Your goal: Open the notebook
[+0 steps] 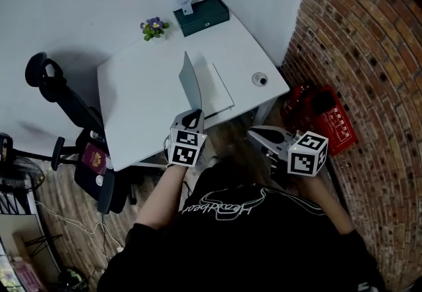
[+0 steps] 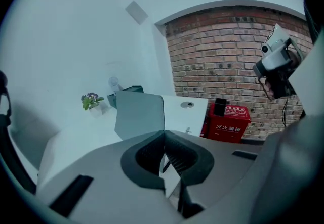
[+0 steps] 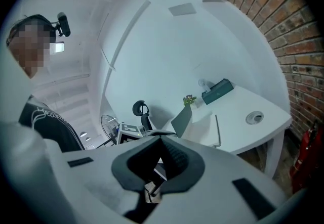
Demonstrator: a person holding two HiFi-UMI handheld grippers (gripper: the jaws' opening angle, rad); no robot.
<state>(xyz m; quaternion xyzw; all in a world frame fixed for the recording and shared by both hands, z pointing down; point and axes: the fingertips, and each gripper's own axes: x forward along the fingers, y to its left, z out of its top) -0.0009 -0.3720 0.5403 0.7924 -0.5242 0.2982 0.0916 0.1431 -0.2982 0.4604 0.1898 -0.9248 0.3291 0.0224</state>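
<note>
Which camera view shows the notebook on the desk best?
The head view: the notebook lies whole on the white desk, its grey cover raised. The left gripper view shows mostly that cover; the right gripper view shows the notebook small, from the side.

Hidden and unclear
The raised grey notebook cover (image 2: 139,114) loses its bottom edge behind the closed left gripper (image 2: 164,133), so touch there is unclear. The pale object (image 1: 184,2) on the dark green box (image 1: 206,16) at the far edge of the white table (image 1: 138,99) is too small to name.
</note>
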